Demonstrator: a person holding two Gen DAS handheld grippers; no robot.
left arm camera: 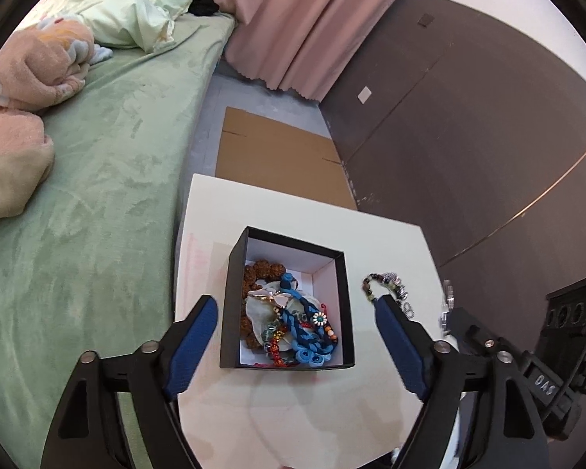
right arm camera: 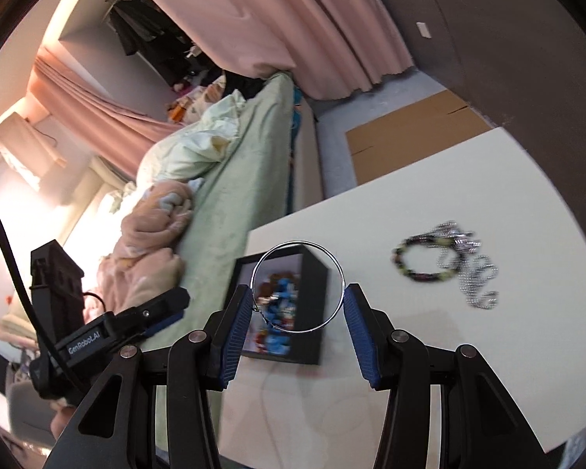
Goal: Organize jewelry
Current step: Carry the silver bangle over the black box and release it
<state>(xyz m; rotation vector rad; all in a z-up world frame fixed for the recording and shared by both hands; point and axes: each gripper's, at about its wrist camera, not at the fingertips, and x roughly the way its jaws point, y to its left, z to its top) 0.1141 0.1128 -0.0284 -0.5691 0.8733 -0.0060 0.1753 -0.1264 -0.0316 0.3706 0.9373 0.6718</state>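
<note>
Your tabletop carries a black box of mixed jewelry. Your left tool stands wide open on either side of the box, gripping nothing. Your right tool grips a thin silver bangle across its width, above the box. A beaded bracelet and a silver chain lie together on the tabletop, apart from the box.
</note>
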